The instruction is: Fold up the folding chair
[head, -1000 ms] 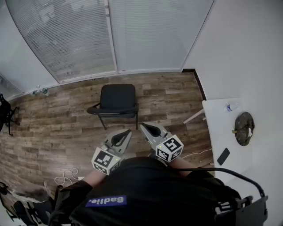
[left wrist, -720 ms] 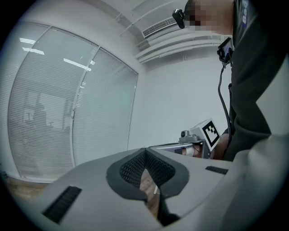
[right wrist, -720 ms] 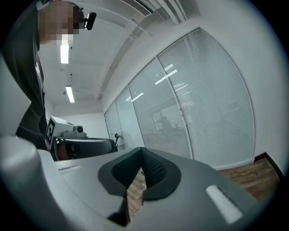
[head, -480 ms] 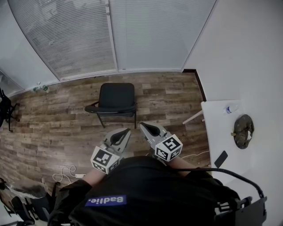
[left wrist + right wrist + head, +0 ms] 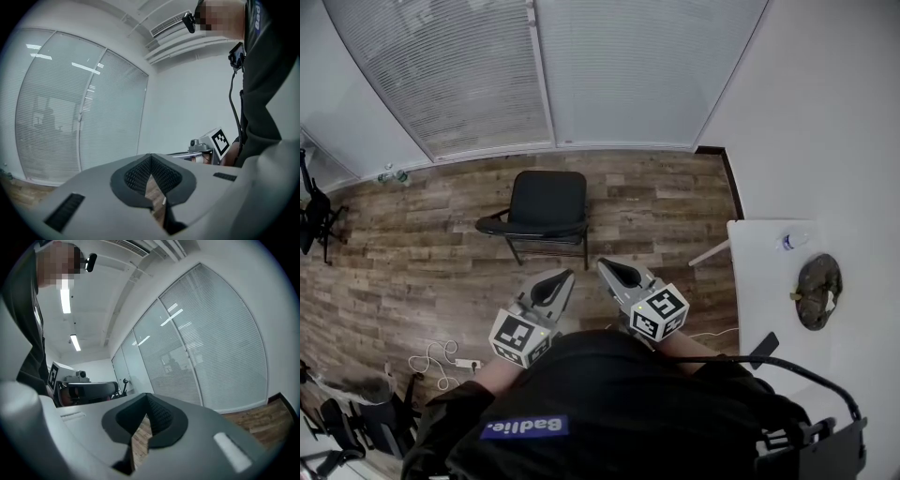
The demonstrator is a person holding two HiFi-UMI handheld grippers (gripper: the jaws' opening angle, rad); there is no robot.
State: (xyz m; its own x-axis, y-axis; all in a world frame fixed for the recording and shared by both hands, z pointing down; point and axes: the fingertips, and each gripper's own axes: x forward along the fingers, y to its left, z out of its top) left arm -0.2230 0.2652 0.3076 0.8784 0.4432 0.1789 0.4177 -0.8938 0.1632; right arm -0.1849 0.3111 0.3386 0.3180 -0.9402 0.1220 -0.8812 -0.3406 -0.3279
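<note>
Nearest the person are two grippers, side by side. The left gripper [image 5: 563,275] and the right gripper [image 5: 603,265] each have their jaws pressed together with nothing between them. Ahead of their tips, apart from both, one folding chair [image 5: 546,208] stands unfolded on the wood floor [image 5: 656,211]. Right of the chair is one white table [image 5: 759,277] with one bottle [image 5: 789,241] and one dark phone [image 5: 764,345]. Beyond the chair are two blind-covered panes [image 5: 469,75].

A white tabletop [image 5: 764,281] carries a bottle [image 5: 794,241], a dark round object [image 5: 817,292] and a phone [image 5: 763,346]. A white cable [image 5: 434,360] lies on the wooden floor [image 5: 412,258].
</note>
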